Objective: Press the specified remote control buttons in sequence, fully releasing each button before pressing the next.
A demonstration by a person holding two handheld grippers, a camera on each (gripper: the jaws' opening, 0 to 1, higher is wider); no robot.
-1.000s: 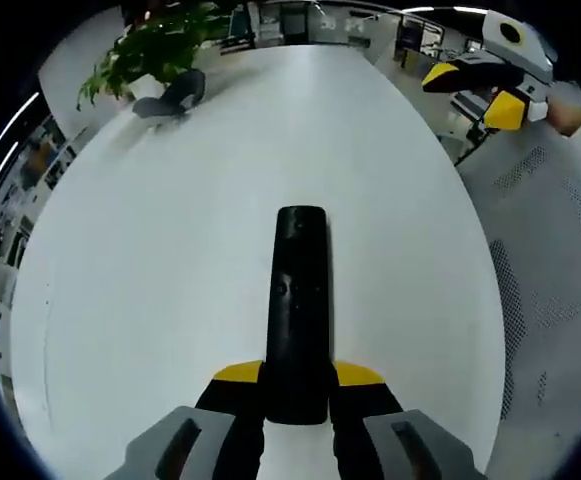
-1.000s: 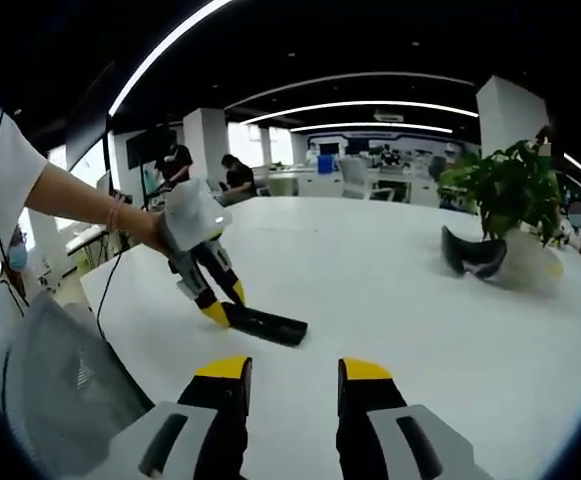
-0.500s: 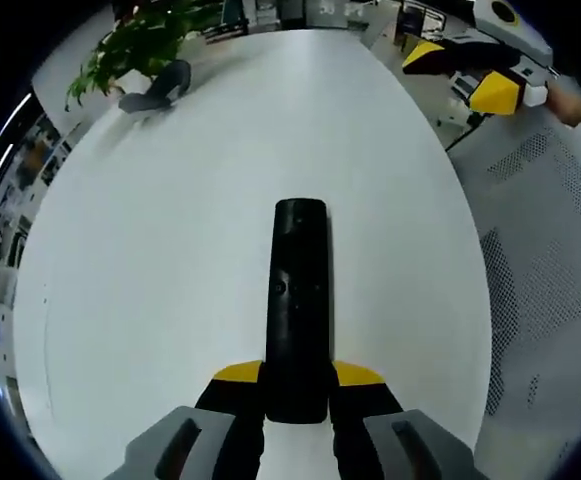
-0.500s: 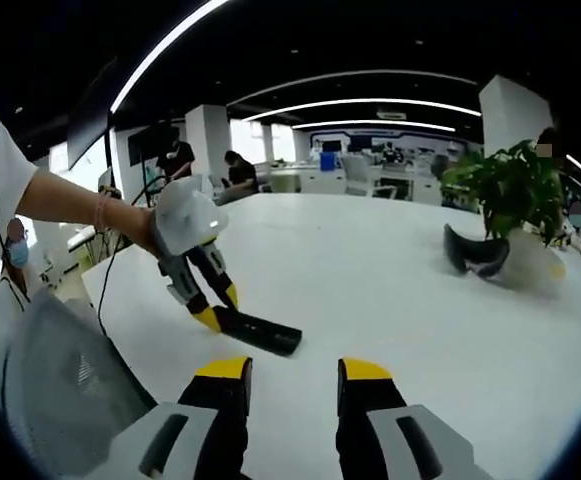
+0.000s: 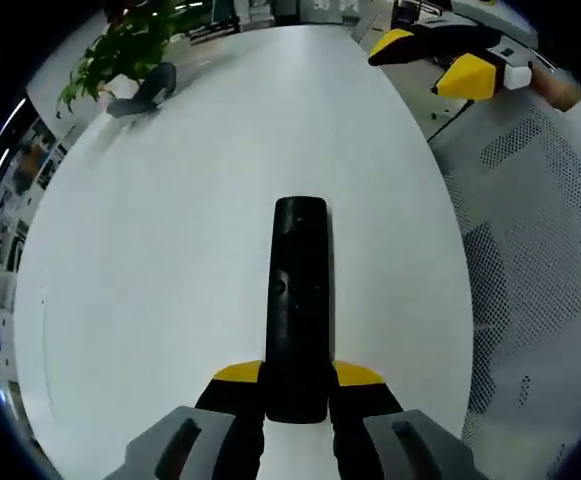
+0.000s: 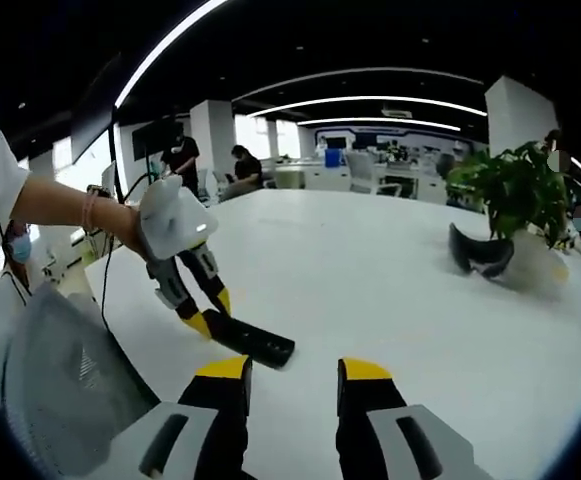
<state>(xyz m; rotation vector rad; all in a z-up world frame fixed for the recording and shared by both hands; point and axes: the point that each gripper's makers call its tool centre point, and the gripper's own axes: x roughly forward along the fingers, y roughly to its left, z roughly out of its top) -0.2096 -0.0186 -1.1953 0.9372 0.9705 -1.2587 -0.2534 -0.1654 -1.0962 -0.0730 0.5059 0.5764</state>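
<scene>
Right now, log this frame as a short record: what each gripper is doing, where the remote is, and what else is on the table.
left gripper: shut on the remote's near end
right gripper: open, holding nothing, short of the remote
remote: black, held out over the white table
other items: potted plant and dark headset at the far side

Support surface: large white table (image 5: 170, 230), (image 6: 390, 290), smooth top, rounded edge. Black remote control (image 5: 298, 300), (image 6: 252, 341) near table edge; whether resting on top or held just above it cannot be told. Far end: potted green plant (image 5: 120, 55), (image 6: 510, 195) in pale pot on tabletop, dark curved object (image 5: 142, 90), (image 6: 478, 255) lying just beside pot.
</scene>
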